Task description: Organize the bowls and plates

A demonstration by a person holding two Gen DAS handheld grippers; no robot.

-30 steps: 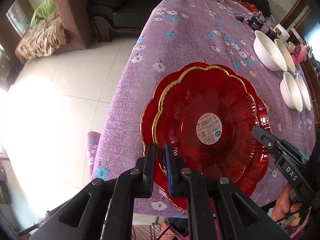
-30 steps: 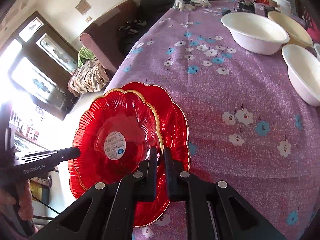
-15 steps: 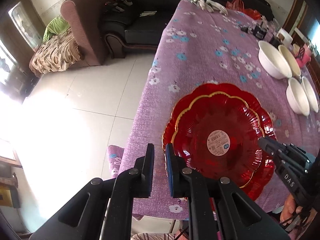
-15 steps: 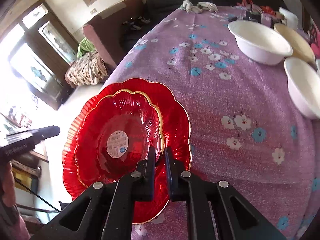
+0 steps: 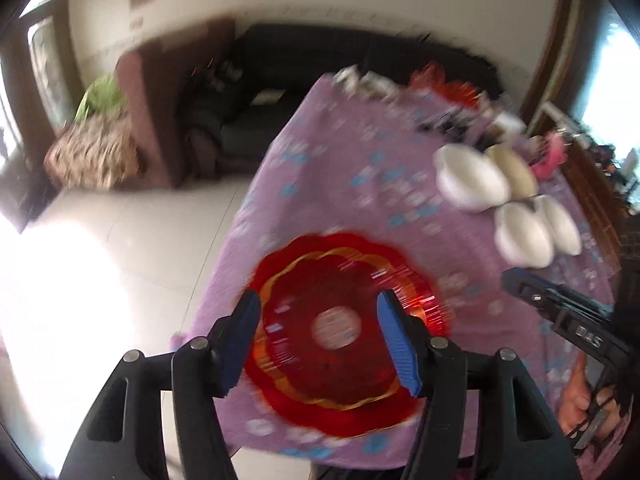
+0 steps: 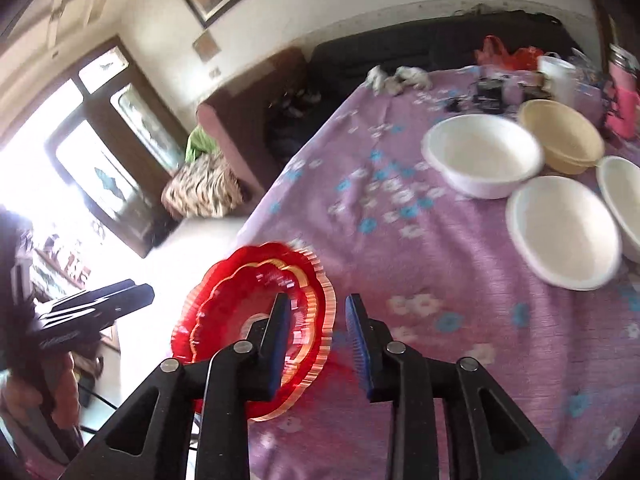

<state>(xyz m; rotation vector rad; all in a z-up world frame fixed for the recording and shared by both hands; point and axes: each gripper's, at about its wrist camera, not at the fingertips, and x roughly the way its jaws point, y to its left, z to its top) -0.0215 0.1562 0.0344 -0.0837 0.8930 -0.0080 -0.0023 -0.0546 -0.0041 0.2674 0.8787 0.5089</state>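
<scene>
Left gripper [image 5: 320, 338] was spread wide, holding nothing, hanging above the red plates [image 5: 336, 332]. Smaller plate nested in the larger one, both flat on the surface [image 6: 420, 264] at its near-left corner, rim close to the edge. Both views were motion-blurred, so fine detail was soft.

Right gripper [image 6: 316, 340] also had its jaws parted and empty, just right of the plates, above the purple cloth.

Further right: large white bowl [image 6: 482, 160], cream bowl [image 6: 560, 140] behind it, near white bowl [image 6: 564, 230], and a fourth bowl [image 6: 622, 200] cut off at the frame edge. All upright, clustered, unstacked, well apart from the plates.

My read: plates looked done, bowls were next. To do it well: take the near white bowl by the rim, one finger inside and one outside, on the side facing me. Lift it clear, centre it over the large white bowl, lower it level. Watch the neighbouring bowls, since they sat close enough to get knocked. Whether the cream bowl nests, couldn't tell.
</scene>
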